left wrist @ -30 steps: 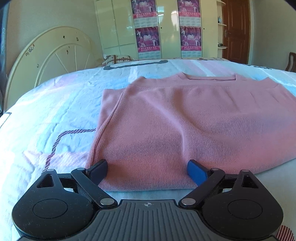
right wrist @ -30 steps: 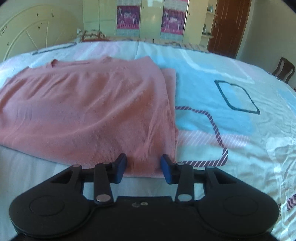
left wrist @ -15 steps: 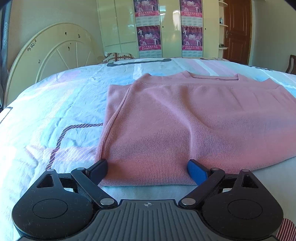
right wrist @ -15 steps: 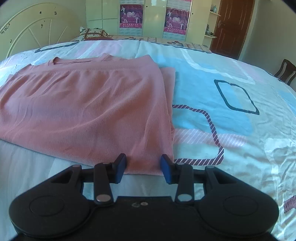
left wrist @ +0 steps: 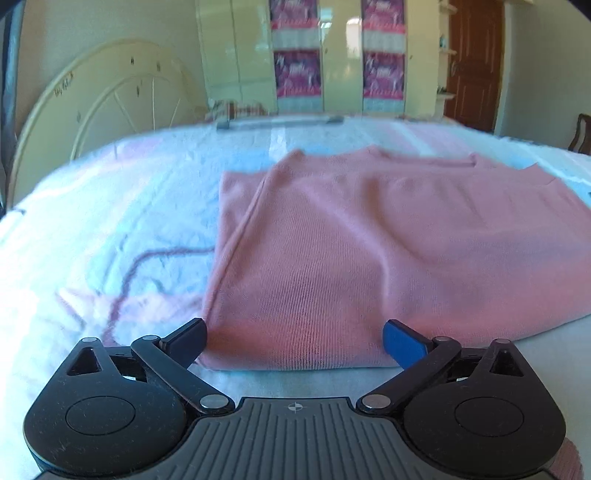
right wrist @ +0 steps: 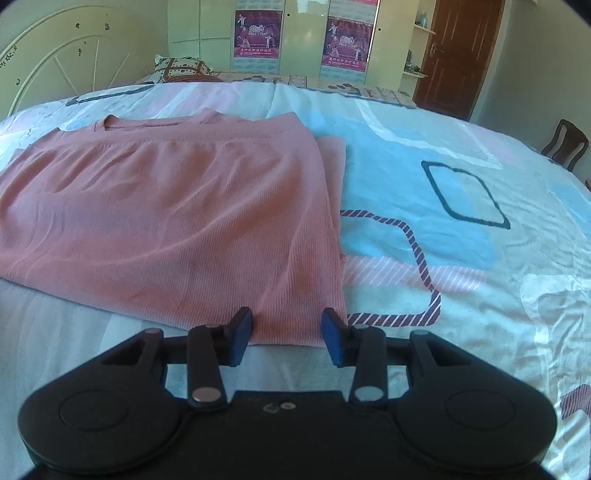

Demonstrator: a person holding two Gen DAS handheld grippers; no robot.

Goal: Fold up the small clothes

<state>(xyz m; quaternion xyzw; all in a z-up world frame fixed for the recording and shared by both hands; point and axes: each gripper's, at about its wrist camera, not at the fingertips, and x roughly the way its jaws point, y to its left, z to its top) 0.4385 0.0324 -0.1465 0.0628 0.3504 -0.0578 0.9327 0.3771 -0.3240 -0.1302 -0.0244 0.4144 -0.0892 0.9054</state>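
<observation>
Along the near edge of the bed point(right wrist: 480, 258), the pink sweater point(left wrist: 388, 251) lies flat, its hem framed by the just-widened, empty left gripper point(left wrist: 294, 341) and half-open, empty right gripper point(right wrist: 287, 334), apparently positioned for pinching.

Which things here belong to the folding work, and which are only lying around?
For the job: pink sweater; left gripper, open; right gripper, open; bed sheet beneath.

Just around: pillow; headboard; wardrobe posters; chair; door.

Pink sweater point(left wrist: 369, 251) cut by right edge; headboard point(left wrist: 110, 107) blurred.
</observation>
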